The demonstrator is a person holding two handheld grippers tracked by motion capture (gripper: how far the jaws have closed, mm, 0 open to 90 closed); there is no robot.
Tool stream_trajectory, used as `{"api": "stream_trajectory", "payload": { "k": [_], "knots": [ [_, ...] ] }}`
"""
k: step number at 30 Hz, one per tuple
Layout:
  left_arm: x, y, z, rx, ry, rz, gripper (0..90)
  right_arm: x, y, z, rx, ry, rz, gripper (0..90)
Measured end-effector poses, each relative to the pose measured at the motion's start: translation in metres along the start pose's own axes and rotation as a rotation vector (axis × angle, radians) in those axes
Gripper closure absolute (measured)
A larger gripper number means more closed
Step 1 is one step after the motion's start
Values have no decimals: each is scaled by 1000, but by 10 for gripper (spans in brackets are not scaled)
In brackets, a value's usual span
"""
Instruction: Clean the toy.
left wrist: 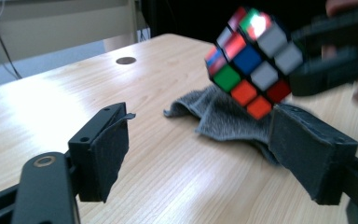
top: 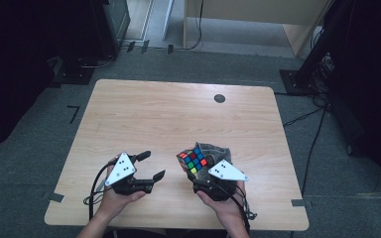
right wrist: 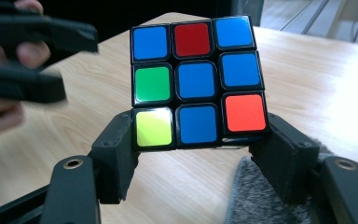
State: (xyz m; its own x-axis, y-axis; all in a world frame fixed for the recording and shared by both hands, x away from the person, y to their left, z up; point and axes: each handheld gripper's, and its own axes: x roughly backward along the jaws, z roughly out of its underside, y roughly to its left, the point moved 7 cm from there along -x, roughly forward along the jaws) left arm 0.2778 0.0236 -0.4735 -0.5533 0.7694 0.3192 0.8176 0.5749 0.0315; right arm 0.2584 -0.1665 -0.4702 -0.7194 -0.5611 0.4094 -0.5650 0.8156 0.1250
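A scrambled Rubik's cube (top: 193, 159) is held above the wooden table (top: 154, 114) by my right gripper (top: 193, 172), which is shut on its lower layer. In the right gripper view the jaws clamp the cube (right wrist: 196, 84) from both sides, and its mostly blue face is toward the camera. A grey cloth (top: 214, 148) lies crumpled on the table just under and behind the cube. My left gripper (top: 154, 164) stands open to the left of the cube, nothing between its pads (left wrist: 105, 149). From the left gripper view the cube (left wrist: 249, 60) hangs over the cloth (left wrist: 223, 114).
A small dark round disc (top: 220, 98) sits in the tabletop at the far right. The table's near edge runs just below both hands. Dark stands and cables (top: 322, 74) crowd the carpeted floor around the table.
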Motion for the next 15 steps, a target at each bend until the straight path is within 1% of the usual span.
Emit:
{"api": "stream_trajectory", "payload": {
  "k": [1, 2, 3, 5, 7, 9, 13, 15],
  "knots": [
    [0, 0, 0, 0, 0, 0, 198, 1, 0, -1, -15, 3, -6, 348],
    [-3, -7, 3, -75, 15, -9, 198, 1, 1, -2, -28, 5, -13, 348],
    [-5, -10, 5, -102, 22, -9, 196, 2, 2, -3, -38, 8, -24, 348],
    [-9, -15, 8, -164, 45, -32, 193, 2, 5, -3, -64, 17, -40, 348],
    [-12, -19, 11, -208, 62, -42, 193, 1, 9, -4, -80, 29, -55, 347],
    [-15, -23, 13, -244, 76, -45, 193, 0, 16, -4, -83, 43, -66, 347],
    [-18, -30, 13, -293, 92, -54, 180, -3, 30, -3, -71, 63, -89, 347],
    [-19, -33, 13, -310, 98, -55, 179, -5, 37, -1, -65, 74, -98, 347]
  ]
}}
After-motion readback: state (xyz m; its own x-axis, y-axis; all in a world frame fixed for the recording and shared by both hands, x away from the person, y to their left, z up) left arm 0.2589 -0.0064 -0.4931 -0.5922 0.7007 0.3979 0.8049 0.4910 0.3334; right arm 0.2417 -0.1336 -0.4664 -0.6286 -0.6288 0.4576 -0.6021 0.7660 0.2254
